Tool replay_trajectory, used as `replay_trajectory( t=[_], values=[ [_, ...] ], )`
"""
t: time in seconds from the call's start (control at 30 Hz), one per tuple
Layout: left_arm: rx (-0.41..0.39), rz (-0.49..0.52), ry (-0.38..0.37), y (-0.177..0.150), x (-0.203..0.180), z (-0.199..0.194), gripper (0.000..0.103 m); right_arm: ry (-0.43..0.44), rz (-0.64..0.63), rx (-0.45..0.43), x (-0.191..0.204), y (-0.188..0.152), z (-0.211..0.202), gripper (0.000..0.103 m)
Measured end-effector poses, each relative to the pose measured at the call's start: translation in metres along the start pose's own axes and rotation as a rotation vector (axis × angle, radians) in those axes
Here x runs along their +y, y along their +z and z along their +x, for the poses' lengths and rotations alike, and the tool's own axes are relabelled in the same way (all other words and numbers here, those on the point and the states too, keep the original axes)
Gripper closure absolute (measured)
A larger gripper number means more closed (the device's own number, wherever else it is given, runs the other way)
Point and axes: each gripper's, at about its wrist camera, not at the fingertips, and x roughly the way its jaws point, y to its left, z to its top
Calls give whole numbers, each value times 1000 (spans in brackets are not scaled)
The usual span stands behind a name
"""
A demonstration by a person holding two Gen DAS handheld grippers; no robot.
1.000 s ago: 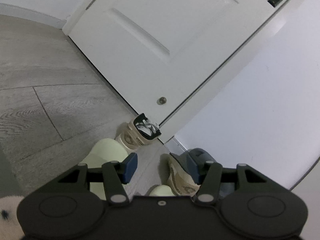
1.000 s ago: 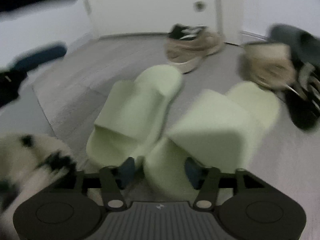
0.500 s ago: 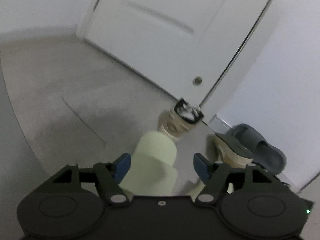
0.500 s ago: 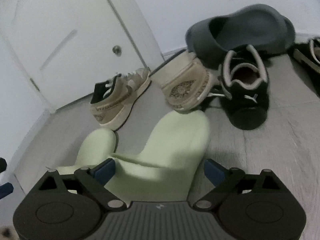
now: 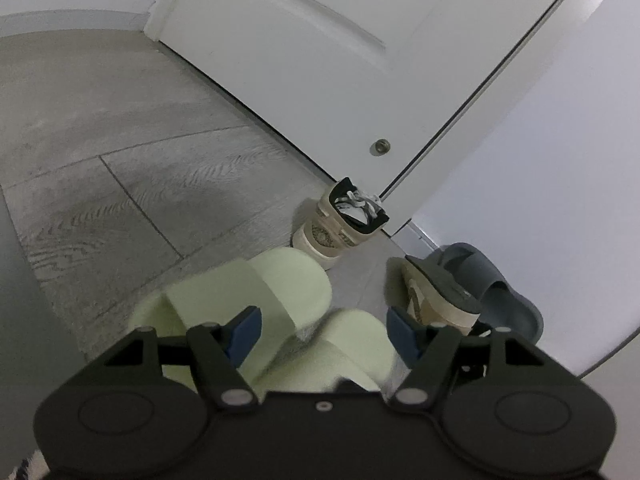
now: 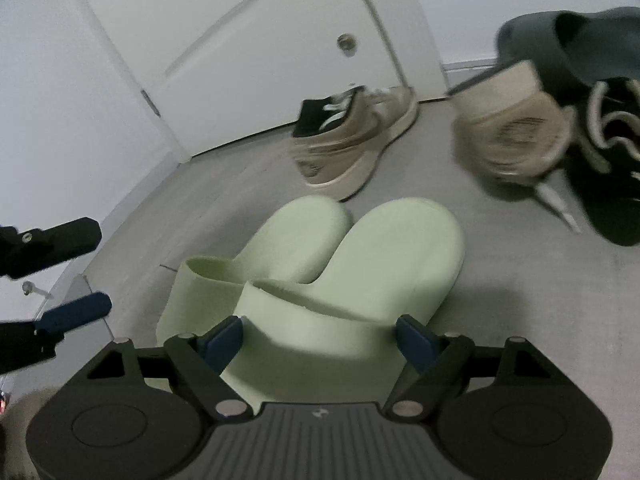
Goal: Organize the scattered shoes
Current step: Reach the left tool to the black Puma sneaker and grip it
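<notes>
Two pale green slides (image 6: 320, 264) lie side by side on the grey floor (image 5: 132, 184), toes touching. The right gripper (image 6: 320, 340) stands wide around the nearer slide's strap, its pads apparently not touching. The left gripper (image 5: 322, 328) hangs wide open above them. Beyond, a tan sneaker (image 6: 352, 140) sits by the white door (image 5: 320, 60); another tan sneaker (image 6: 508, 132), a grey slide (image 5: 492, 288) and a black sneaker (image 6: 608, 168) crowd the right.

Left gripper (image 5: 322, 330): jaws spread wide, nothing between the pads. Right gripper (image 6: 320, 340): jaws spread wide, unloaded; left gripper visible at its 9 o'clock.
</notes>
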Motion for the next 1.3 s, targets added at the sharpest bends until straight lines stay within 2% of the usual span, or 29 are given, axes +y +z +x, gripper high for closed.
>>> replay_trajectory(
  t=[0.27,0.4,0.47,0.53,0.63,0.73,0.9,1.03,1.07,1.13,1.17,1.23,1.3],
  values=[
    [-2,-6,-1,2,3,0,33,39,-40,31,33,19,38,19],
    [-10,4,6,2,1,1,33,3,-82,1,32,11,10,16],
    [-14,15,11,1,-1,1,33,-42,-109,-13,25,5,-10,11],
    [-20,43,21,0,-6,0,33,-109,-135,-27,11,-4,-39,11],
    [-26,81,30,-2,-13,0,33,-233,-154,-71,-20,-18,-102,5],
    [-36,154,40,-6,-28,1,33,-381,-139,-173,-54,-21,-175,1],
    [-37,343,45,-21,-73,6,33,-459,-25,-350,-98,6,-237,0],
    [46,504,59,-39,-124,28,33,-516,34,-482,-133,22,-246,0],
    [58,509,61,-40,-131,33,35,-549,55,-507,-146,21,-244,0],
    [102,454,25,-42,-149,52,36,-590,53,-485,-156,17,-241,0],
    [124,428,8,-42,-154,61,40,-632,36,-459,-161,14,-237,0],
    [168,372,-11,-49,-177,93,48,-643,24,-456,-164,13,-238,0],
    [191,361,-13,-60,-196,118,53,-620,42,-469,-169,12,-239,0]
  ],
)
